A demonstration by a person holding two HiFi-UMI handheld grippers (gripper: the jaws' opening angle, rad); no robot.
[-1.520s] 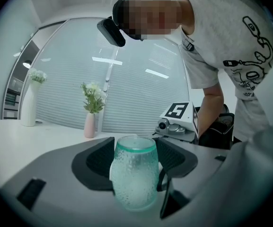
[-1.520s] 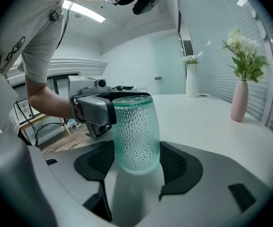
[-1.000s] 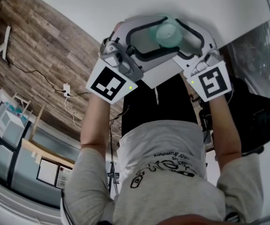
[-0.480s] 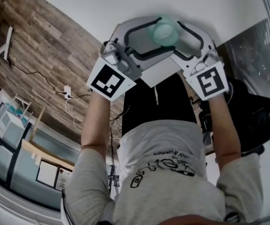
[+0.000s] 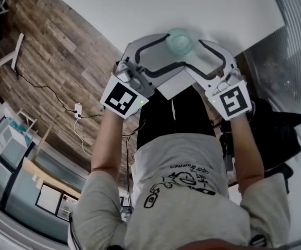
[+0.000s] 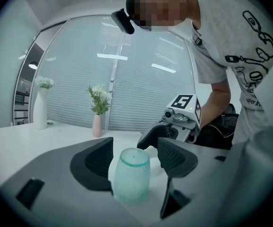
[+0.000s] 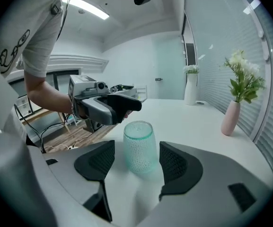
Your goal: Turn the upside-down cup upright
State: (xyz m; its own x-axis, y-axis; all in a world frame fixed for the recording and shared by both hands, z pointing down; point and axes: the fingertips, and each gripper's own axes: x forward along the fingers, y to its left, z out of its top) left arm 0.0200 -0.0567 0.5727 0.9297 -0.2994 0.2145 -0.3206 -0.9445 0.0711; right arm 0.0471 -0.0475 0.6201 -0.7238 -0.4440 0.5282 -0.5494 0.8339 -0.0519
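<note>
Cup (image 5: 180, 40) first: it stands on the white desk (image 5: 140, 4), near the edge closest to the person, and it is see-through green with tiny bumps all over. Its top looks flat and closed, so I think it is upside down and the turn is not yet done.

The left claw (image 6: 135, 157) is wide apart, with one jaw on each side of the cup. The cup sits nearer one jaw, but I cannot tell if it touches. The right claw (image 7: 135, 162) is wide apart too, coming from the other side. There is a gap between the cup and each of its jaws. Neither claw squeezes the cup.

The cup looks small and light, so it should lift with little effort. I cannot tell if it is glass or plastic, so a soft squeeze is safest. A hard one might crack it or make it pop out. The bumps should help the jaws hold on. The best place to hold is the fat middle, where the sides are widest. One claw can hold it there while it is tipped over.
</note>
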